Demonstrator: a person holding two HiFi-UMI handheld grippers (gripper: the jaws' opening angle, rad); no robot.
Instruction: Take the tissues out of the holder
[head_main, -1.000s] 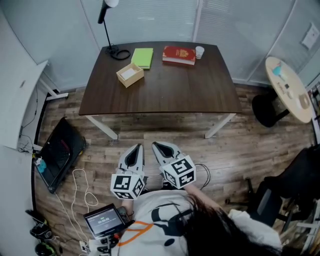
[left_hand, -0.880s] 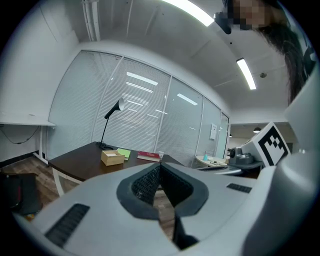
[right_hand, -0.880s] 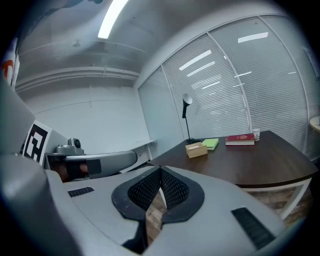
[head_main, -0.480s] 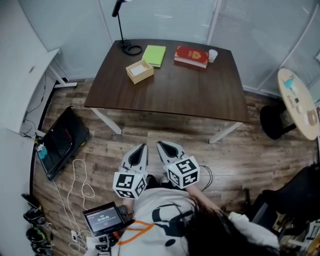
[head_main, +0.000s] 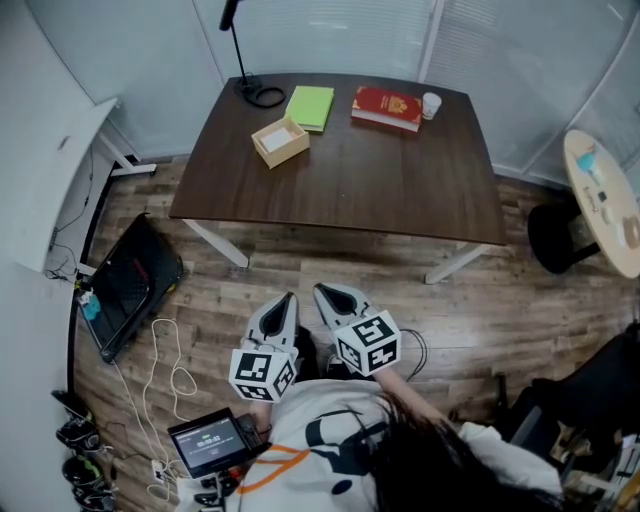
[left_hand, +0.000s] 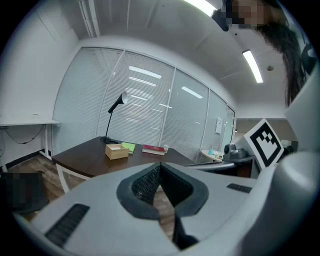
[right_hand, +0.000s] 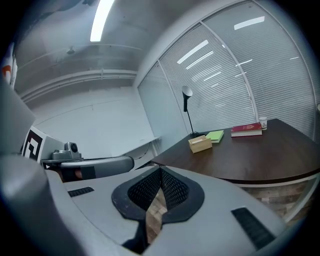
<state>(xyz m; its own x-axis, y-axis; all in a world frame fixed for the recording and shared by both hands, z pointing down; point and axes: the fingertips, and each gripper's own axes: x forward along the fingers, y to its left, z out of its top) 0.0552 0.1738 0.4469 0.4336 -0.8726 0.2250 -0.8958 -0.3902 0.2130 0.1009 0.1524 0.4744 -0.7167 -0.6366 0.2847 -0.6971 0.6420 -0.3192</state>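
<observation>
The tissue holder (head_main: 280, 142) is a small open wooden box with white tissue inside, on the far left part of the dark wooden table (head_main: 380, 180). It also shows far off as the holder (left_hand: 116, 151) in the left gripper view and the holder (right_hand: 200, 144) in the right gripper view. My left gripper (head_main: 289, 297) and right gripper (head_main: 320, 290) are held side by side close to the person's body, above the wooden floor, well short of the table. Both are shut and hold nothing. The left gripper's tips (left_hand: 159, 167) and the right gripper's tips (right_hand: 160, 170) meet.
On the table are a green notebook (head_main: 310, 106), a red book (head_main: 386, 108), a white cup (head_main: 431, 104) and a black desk lamp (head_main: 260, 96). A round side table (head_main: 605, 200) stands at the right, a white desk (head_main: 55, 180) at the left. A black case (head_main: 130, 295) and cables (head_main: 165, 365) lie on the floor.
The head view has shifted, so the table now sits a little further right and higher in the picture. Both grippers keep their place near the body, still shut.
</observation>
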